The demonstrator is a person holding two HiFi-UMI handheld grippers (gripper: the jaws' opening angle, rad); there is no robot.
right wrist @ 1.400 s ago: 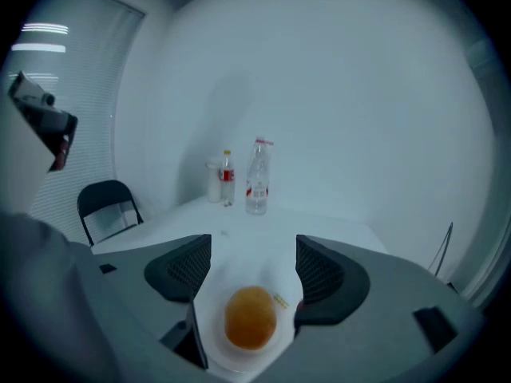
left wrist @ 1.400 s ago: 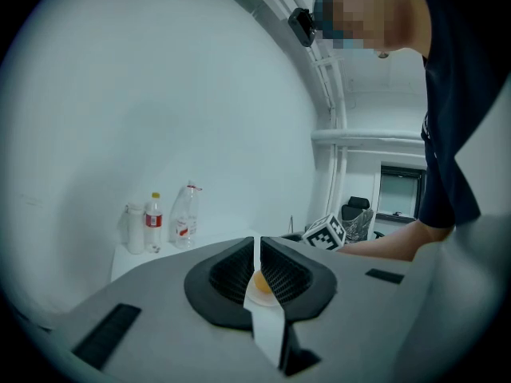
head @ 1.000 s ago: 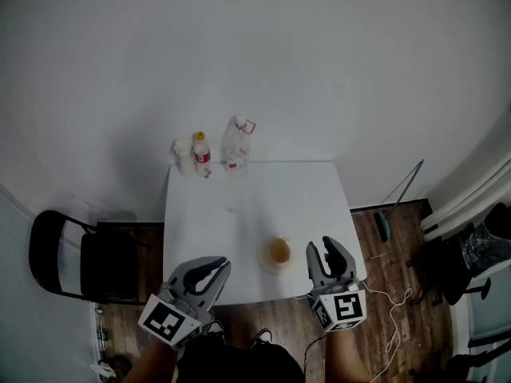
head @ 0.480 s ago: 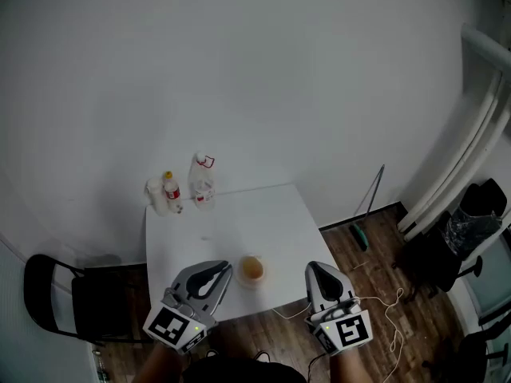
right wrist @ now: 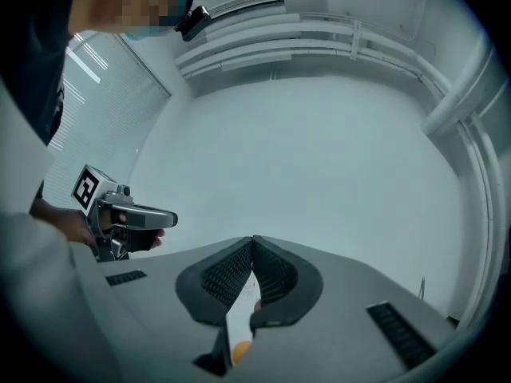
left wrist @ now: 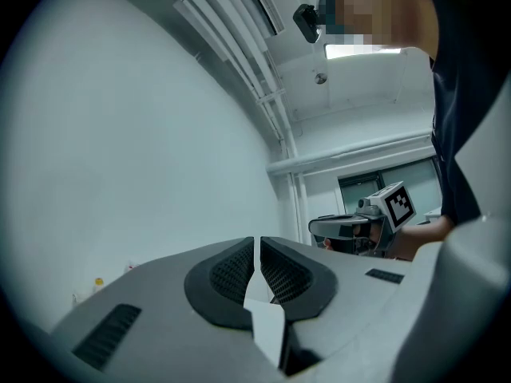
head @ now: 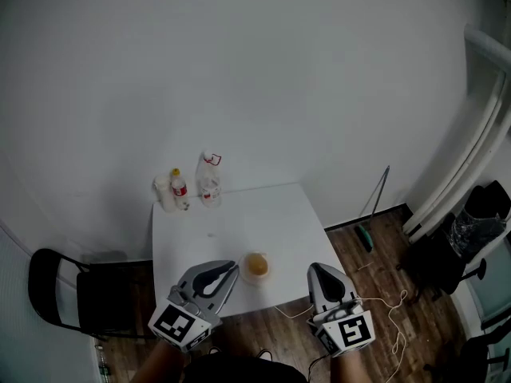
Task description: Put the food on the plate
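Head view with both gripper views, read left to right. At the far left a black folding chair (head: 57,287) with a curved tubular frame stands on the dark plank floor (head: 399,266), just beside the left edge of a square white table (head: 239,214) with a smooth matt top. On the table's far left corner stand three bottles close together: a white opaque bottle (head: 164,192), a small bottle with a yellow cap (head: 179,188), and a taller clear plastic bottle (head: 210,179). The left gripper (head: 234,266), a grey moulded shell with a black-and-white marker cube (head: 177,324), sits at the table's near left edge; its black cross-hatched pads (left wrist: 231,274) are together with nothing between them. The orange-brown food (head: 256,265) lies in a pale round dish (head: 255,277) on the table near its near edge, between the two grippers and touched by neither. The right gripper (head: 314,269), off the table's near right corner, likewise has its ribbed fingers (right wrist: 275,271) pressed together and empty. A thin white cable (head: 391,319) loops across the floor to its right.
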